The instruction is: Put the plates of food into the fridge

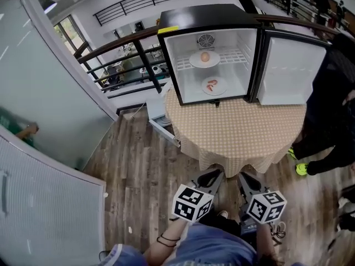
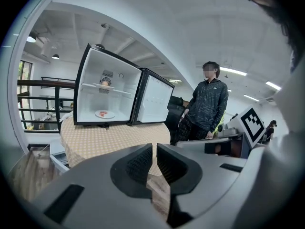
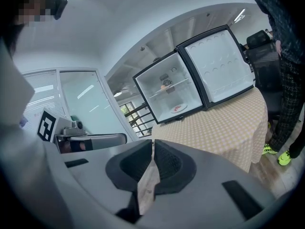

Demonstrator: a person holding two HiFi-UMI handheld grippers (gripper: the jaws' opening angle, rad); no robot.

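Head view: both plates shelved, fridge door open

The mini fridge [image 1: 205, 14] stands at the upper centre of the frame on the round checked table [image 1: 238, 134]. One plate [image 1: 204, 59] with a pale round food sits on the wire shelf, and a second plate [image 1: 213, 85] with red food lies on the fridge floor below it. No plate shows on the tablecloth, so loading looks done. The likely next move is swinging the door [image 1: 291, 71] shut. The left gripper [image 1: 213, 176] and right gripper [image 1: 248, 179] hang at the bottom centre, well apart from the plates. Each has its jaws drawn together and is empty, and the left shows a thin slit
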